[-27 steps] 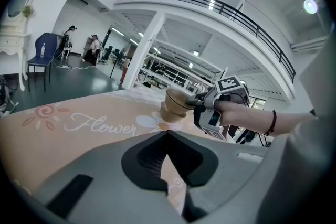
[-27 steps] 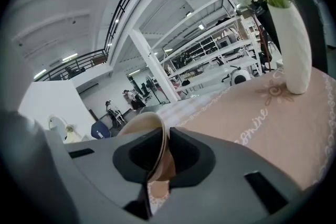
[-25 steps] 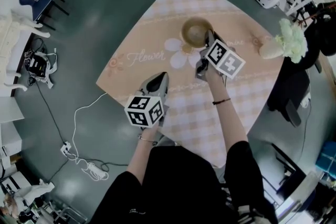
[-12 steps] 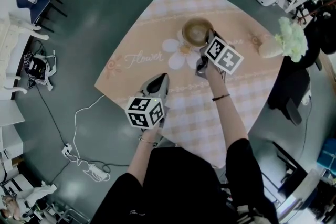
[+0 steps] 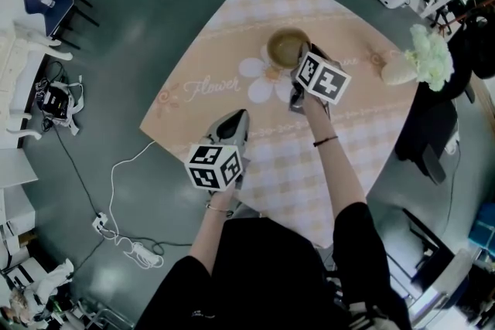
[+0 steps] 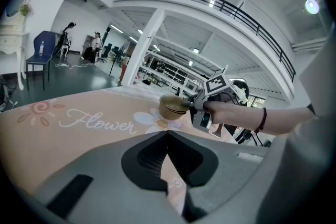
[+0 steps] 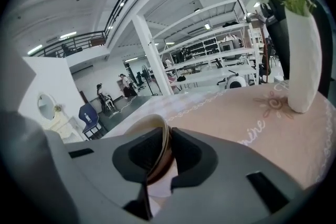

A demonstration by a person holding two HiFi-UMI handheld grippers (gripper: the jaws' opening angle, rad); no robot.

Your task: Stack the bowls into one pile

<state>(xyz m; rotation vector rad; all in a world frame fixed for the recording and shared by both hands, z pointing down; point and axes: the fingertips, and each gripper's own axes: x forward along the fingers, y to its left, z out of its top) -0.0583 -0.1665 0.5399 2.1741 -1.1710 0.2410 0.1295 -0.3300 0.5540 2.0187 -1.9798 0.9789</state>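
Observation:
A tan bowl (image 5: pixel 285 48) stands on the peach flowered tablecloth (image 5: pixel 232 35) near the table's far side. Its rim (image 7: pixel 155 150) shows a double edge, so two bowls may sit one inside the other. My right gripper (image 5: pixel 302 59) is shut on the near right side of that rim, which runs upright between the jaws of the right gripper (image 7: pixel 161 137). The left gripper view shows the bowl (image 6: pixel 171 107) resting on the cloth with that gripper clamped to it. My left gripper (image 5: pixel 240 114) hovers over the table's near part, apart from the bowl. The left gripper (image 6: pixel 168 134) is shut and empty.
A white vase with pale flowers (image 5: pixel 404 70) stands at the table's right edge, to the right of the bowl; it is close by in the right gripper view as the vase (image 7: pixel 304 60). A white cable (image 5: pixel 116 174) lies on the floor at left.
My right gripper's marker cube has shifted slightly toward the bowl and rolled a little. The bowl and the left gripper have stayed put.

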